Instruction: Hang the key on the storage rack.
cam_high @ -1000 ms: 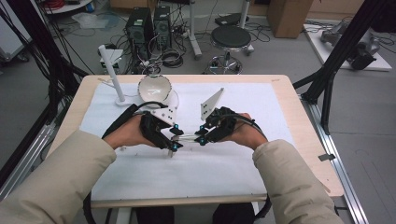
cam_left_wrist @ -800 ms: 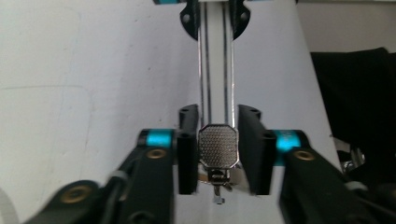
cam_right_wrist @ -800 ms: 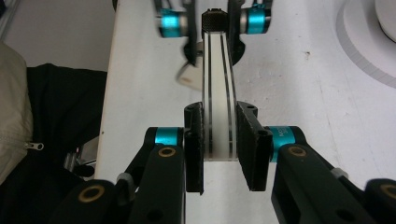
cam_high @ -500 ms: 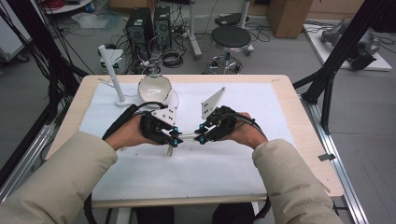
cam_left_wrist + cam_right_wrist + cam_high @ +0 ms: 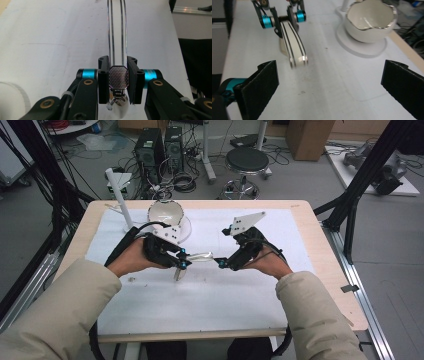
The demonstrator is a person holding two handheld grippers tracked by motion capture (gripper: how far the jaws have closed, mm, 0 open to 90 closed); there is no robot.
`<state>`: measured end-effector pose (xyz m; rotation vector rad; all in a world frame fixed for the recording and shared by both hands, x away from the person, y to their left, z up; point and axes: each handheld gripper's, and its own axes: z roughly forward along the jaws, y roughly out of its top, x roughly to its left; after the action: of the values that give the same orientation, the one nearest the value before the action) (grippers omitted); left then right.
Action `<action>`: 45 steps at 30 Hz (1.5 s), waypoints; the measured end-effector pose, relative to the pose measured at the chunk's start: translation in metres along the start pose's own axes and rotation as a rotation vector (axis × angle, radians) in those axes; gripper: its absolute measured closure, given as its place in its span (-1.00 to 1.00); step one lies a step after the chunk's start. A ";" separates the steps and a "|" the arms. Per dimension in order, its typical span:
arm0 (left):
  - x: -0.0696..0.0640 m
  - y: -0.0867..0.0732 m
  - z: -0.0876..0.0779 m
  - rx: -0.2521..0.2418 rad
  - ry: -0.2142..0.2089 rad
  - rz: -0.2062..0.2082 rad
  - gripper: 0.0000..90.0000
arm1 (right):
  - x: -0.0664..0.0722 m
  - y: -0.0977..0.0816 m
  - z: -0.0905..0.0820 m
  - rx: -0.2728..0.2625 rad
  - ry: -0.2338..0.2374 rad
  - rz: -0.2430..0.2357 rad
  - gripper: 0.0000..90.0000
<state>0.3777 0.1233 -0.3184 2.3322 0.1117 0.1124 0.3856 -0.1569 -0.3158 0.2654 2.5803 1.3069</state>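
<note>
At frame centre, the left gripper (image 5: 183, 261) clamps the spoon (image 5: 199, 256) handle; the right gripper (image 5: 220, 264), jaws just opened wide, has released it.

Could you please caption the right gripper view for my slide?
Open right tongs face a white spoon handle gripped by the left tongs, beside a white bowl.

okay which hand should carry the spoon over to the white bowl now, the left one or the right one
Left, most likely. The left gripper is shut on the spoon, and the white bowl sits just beyond that hand. The right gripper has just opened; its jaws stand wide, clear of the handle end, holding nothing.
</note>
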 end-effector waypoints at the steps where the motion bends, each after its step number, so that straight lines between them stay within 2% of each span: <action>1: 0.002 -0.001 -0.003 -0.007 0.004 -0.006 0.65 | -0.001 -0.003 -0.003 -0.009 -0.015 0.008 -0.99; 5: 0.007 -0.006 -0.014 -0.049 0.039 -0.028 0.65 | -0.007 -0.021 -0.021 -0.078 -0.060 0.076 -0.99; 7: 0.010 -0.010 -0.019 -0.073 0.066 -0.047 0.65 | -0.008 -0.033 -0.033 -0.124 -0.085 0.124 -0.99; 12: 0.021 -0.024 -0.033 -0.119 0.114 -0.117 0.65 | -0.008 -0.063 -0.059 -0.217 -0.172 0.193 -0.99; 14: 0.025 -0.030 -0.040 -0.138 0.128 -0.139 0.65 | -0.008 -0.074 -0.067 -0.249 -0.221 0.205 -0.99; 16: 0.028 -0.035 -0.046 -0.161 0.149 -0.163 0.65 | -0.007 -0.083 -0.073 -0.262 -0.248 0.233 -0.99; 19: 0.033 -0.044 -0.058 -0.197 0.181 -0.199 0.65 | -0.005 -0.097 -0.080 -0.303 -0.283 0.241 -0.99; 22: 0.036 -0.053 -0.071 -0.233 0.224 -0.235 0.65 | -0.003 -0.111 -0.084 -0.322 -0.327 0.258 -0.99; 28: 0.044 -0.073 -0.092 -0.265 0.291 -0.287 0.65 | 0.000 -0.139 -0.090 -0.359 -0.345 0.311 -0.99; 32: 0.048 -0.084 -0.102 -0.281 0.328 -0.328 0.65 | 0.002 -0.155 -0.092 -0.368 -0.380 0.343 -0.99; 39: 0.055 -0.097 -0.114 -0.324 0.357 -0.384 0.65 | 0.006 -0.175 -0.089 -0.373 -0.419 0.377 -0.99; 45: 0.064 -0.112 -0.122 -0.327 0.377 -0.425 0.65 | 0.007 -0.185 -0.090 -0.392 -0.457 0.399 -0.99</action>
<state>0.4220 0.2949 -0.3118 1.8928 0.7163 0.3293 0.3432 -0.3321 -0.4153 0.9153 1.9057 1.6160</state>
